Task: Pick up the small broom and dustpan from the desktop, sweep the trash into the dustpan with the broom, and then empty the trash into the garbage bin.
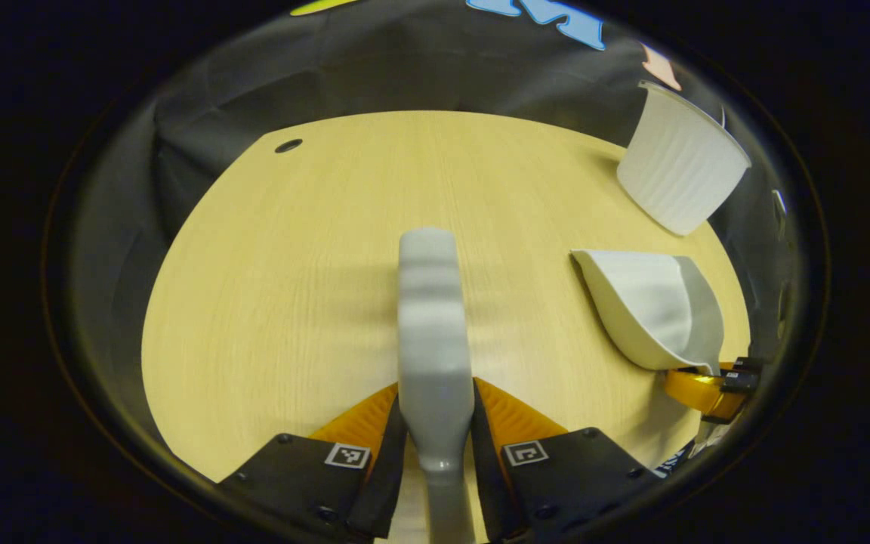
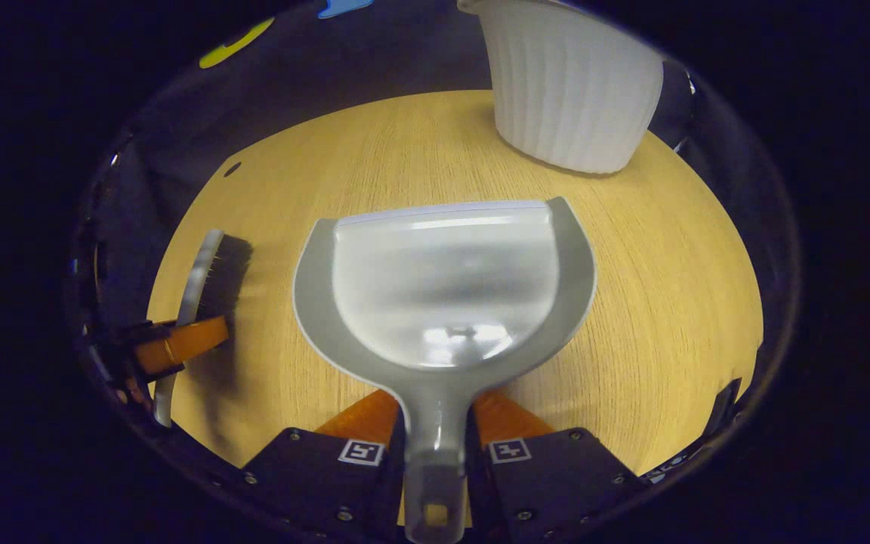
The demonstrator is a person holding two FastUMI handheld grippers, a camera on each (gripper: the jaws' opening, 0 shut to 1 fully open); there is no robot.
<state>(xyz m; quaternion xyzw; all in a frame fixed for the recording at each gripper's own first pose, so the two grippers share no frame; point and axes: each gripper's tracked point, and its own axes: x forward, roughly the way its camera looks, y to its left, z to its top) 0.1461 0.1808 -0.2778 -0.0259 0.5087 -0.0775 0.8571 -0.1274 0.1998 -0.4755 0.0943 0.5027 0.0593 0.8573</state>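
Observation:
In the left gripper view my left gripper is shut on the small grey broom, whose back points away over the wooden desktop. The grey-rimmed white dustpan hangs to its right, held by the other gripper. In the right gripper view my right gripper is shut on the handle of the dustpan, whose pan looks bare and faces a white ribbed garbage bin. The broom with dark bristles shows at left in the other gripper.
The garbage bin stands at the desktop's far right edge against the black cloth wall. A small dark hole marks the far left corner of the desktop. I see no trash on the wood.

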